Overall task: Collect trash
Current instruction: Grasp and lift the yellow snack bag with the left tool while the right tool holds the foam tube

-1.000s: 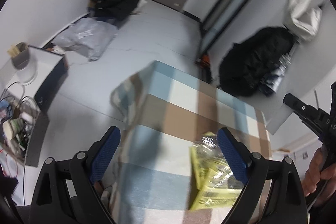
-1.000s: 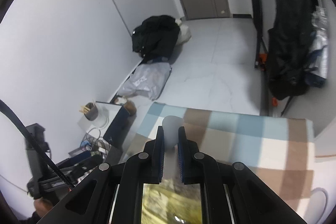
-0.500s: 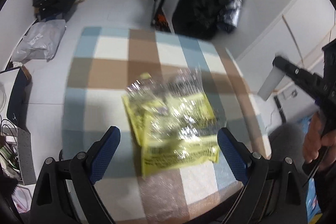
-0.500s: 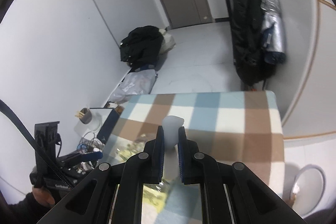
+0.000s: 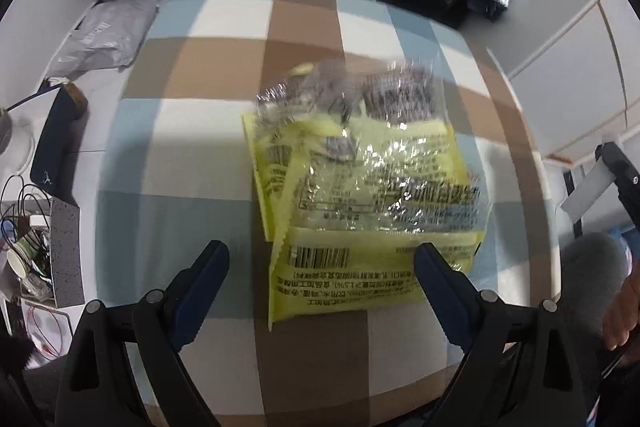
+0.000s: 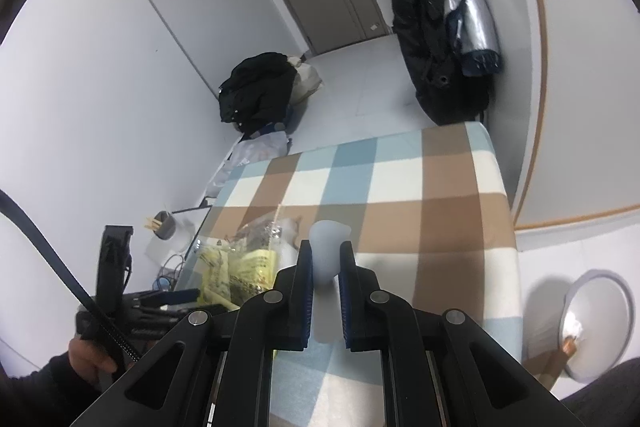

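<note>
Over checkered blanket, left gripper gapes; right gripper pinches white scrap.

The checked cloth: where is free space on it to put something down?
The checked cloth is bare from the white piece in the right gripper across to its far and right edges. It is crowded on the left, where the yellow wrapper lies under the open left gripper.
</note>
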Demonstrator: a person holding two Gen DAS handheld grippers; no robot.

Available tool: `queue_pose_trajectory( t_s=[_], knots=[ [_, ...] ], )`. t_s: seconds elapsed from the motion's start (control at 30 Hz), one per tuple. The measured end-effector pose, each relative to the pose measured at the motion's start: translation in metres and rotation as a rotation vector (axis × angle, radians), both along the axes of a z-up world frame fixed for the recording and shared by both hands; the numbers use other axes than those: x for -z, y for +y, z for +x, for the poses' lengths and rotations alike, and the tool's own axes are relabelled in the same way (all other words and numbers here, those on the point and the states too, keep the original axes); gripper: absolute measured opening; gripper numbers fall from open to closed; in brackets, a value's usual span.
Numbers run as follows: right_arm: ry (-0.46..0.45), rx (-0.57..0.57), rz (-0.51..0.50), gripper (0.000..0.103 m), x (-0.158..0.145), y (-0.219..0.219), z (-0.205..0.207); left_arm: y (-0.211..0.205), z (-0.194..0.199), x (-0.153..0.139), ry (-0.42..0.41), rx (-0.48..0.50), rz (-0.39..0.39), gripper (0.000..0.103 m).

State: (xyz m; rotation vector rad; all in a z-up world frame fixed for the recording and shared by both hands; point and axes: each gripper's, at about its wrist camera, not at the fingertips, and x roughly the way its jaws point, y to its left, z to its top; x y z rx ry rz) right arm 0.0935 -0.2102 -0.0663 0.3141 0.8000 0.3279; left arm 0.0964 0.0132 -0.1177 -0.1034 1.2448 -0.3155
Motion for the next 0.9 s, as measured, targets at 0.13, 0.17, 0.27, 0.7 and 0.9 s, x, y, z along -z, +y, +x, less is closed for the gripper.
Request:
queue_pose_trajectory(
  t_s=[0.13,0.17,0.27,0.7,0.9],
  knots=[
    [0.005,0.002,0.024,0.011,0.006,-0.009,-0.004,-0.005,-0.001,0.000,-0.013,0.001,0.034,0.092],
    [0.005,0.004,0.027,0.011,0.007,-0.011,-0.005,-0.006,-0.002,0.000,-0.019,-0.002,0.038,0.092],
    [0.008,0.011,0.047,0.011,0.011,-0.016,-0.006,-0.013,-0.006,0.001,-0.042,0.028,0.084,0.085],
    [0.002,-0.001,0.095,0.011,0.019,-0.023,-0.007,-0.013,-0.012,-0.006,-0.044,0.017,0.141,0.014],
    [0.003,-0.006,0.108,0.011,0.022,-0.024,-0.009,-0.013,-0.022,-0.011,-0.052,0.005,0.123,0.008]
  ],
)
